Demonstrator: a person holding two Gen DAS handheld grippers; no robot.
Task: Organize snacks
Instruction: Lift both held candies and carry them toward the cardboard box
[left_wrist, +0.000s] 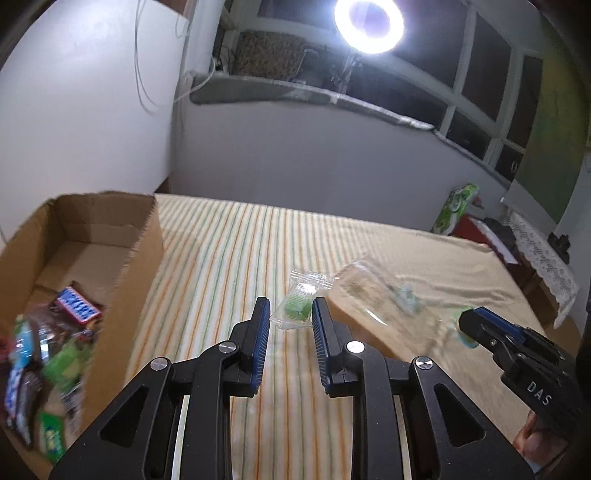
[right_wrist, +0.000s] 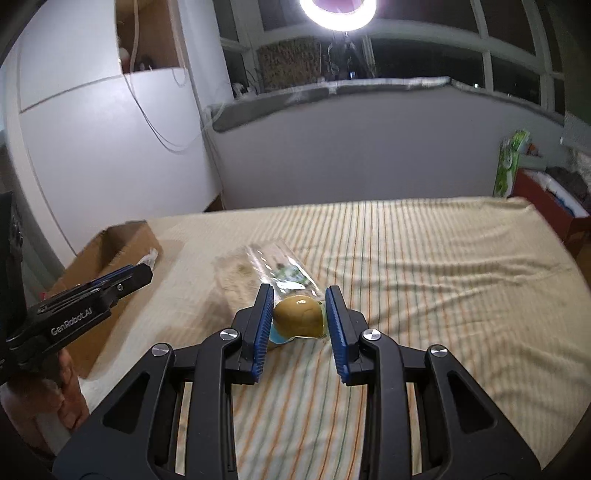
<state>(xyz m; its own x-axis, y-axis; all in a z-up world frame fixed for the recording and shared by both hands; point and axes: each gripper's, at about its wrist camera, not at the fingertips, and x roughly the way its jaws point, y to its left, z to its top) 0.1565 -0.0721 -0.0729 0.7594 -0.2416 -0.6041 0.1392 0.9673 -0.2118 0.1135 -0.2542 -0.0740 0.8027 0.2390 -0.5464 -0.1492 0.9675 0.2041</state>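
Note:
My left gripper (left_wrist: 289, 303) is shut on a small green candy in a clear wrapper (left_wrist: 298, 301), held above the striped bedsheet (left_wrist: 229, 258). To its left an open cardboard box (left_wrist: 144, 236) holds several wrapped snacks (left_wrist: 77, 302). My right gripper (right_wrist: 300, 295) is shut on a round yellow-brown snack in a clear wrapper (right_wrist: 299, 317), also lifted off the sheet. A clear packet with beige contents (right_wrist: 255, 269) lies on the bed just beyond it. The right gripper (left_wrist: 469, 325) shows at the left wrist view's right edge, and the left gripper (right_wrist: 146, 275) shows at the right wrist view's left, near the box (right_wrist: 125, 236).
A bright ring light (left_wrist: 369, 18) stands at the window sill behind the bed. A green bag (right_wrist: 511, 166) and a red cabinet (right_wrist: 546, 199) sit past the bed's far right corner. White walls bound the bed at the back and left.

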